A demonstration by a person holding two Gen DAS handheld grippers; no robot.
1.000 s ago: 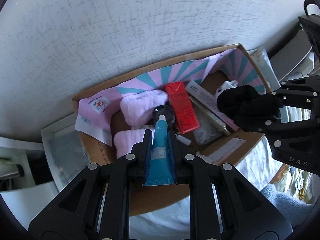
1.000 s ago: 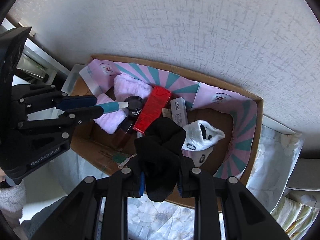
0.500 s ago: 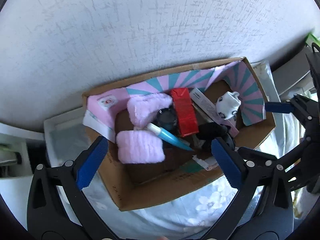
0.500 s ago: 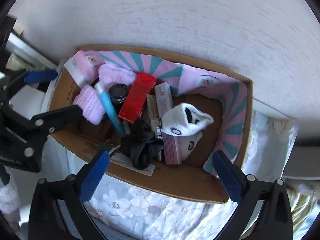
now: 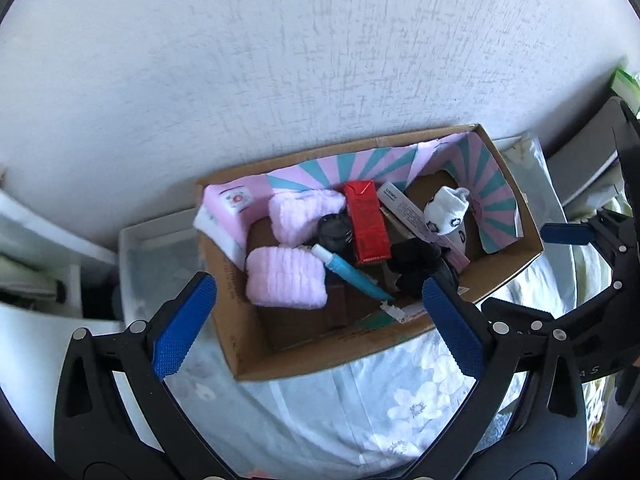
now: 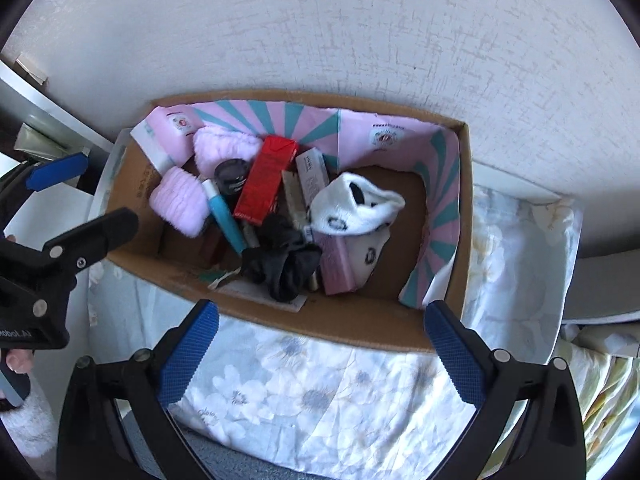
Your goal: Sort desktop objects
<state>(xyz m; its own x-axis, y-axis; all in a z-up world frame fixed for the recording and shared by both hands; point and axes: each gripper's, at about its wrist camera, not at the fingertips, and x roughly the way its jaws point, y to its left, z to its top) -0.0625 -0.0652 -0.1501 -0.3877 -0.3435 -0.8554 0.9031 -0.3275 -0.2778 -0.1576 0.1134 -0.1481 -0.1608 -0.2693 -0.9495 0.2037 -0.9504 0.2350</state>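
**Box contents, both tools empty**

- Box [image 6: 464, 208]: cardboard, on floral cloth against the wall; holds every item listed.
- Left gripper [image 5: 316, 330]: fingers spread wide, grasping nothing, above the box's near-left corner.
- Right gripper [image 6: 318, 354]: spread wide, empty, above the box's near wall.
- Carton [image 6: 266, 180]: red, long axis running from the box's back wall toward its near wall.
- Sock [image 6: 352, 204]: white, box centre.
- Black cloth [image 6: 286, 264]: crumpled, by the near wall; judged nearest the right gripper.
- Tube [image 5: 354, 276]: blue, left of the black cloth, cap toward the back-left; left gripper nearer.
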